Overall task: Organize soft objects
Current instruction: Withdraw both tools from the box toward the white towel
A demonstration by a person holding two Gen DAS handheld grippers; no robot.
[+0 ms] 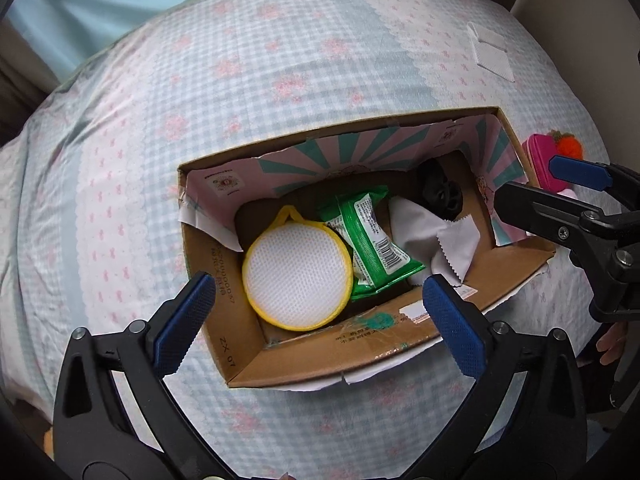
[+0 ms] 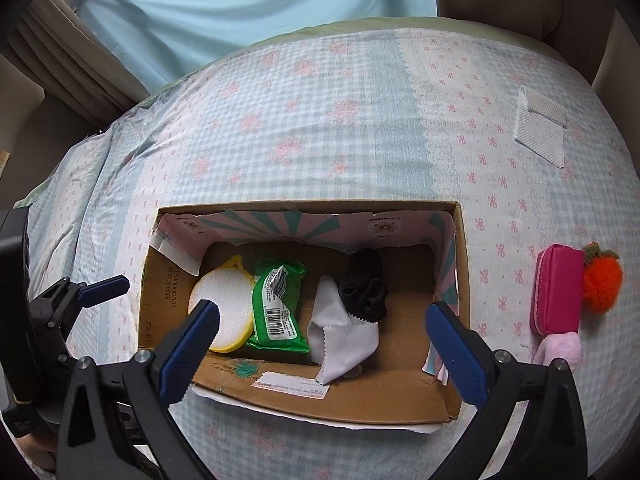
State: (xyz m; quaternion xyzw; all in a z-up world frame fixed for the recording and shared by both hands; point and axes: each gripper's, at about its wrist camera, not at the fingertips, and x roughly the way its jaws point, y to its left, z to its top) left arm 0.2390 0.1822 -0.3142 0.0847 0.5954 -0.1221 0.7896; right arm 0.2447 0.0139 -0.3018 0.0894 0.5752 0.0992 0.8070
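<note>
1. Cardboard box (image 2: 400, 404) sits open on the bed (image 2: 320, 120). Inside, side by side: a yellow-rimmed mesh pad (image 2: 224, 304), a green wipes pack (image 2: 276, 308), a white cloth (image 2: 344, 340), and a black fabric item (image 2: 364, 284) at the far wall.
2. Progress, my judgement: roughly halfway or a little more. Four soft things are packed. Left out on the bed: a pink pouch (image 2: 558, 288) with an orange pom-pom (image 2: 602, 284) touching it, a pale pink fluffy piece (image 2: 560, 346) at the pouch's near end, and a white mesh cloth (image 2: 540, 128) well apart toward the far right.
3. Left claw (image 1: 320, 308) hangs over the box, spread wide, nothing in it. Right claw (image 2: 324, 340) likewise spread and empty, over the box's middle.
4. Edges: the box's right wall stands between the right claw and the pouch, so I'd expect to lift clear of the rim before reaching over.
5. Room: the right half of the box floor is bare cardboard. The bed around the pouch looks open, though it lies near the bed's right edge.
</note>
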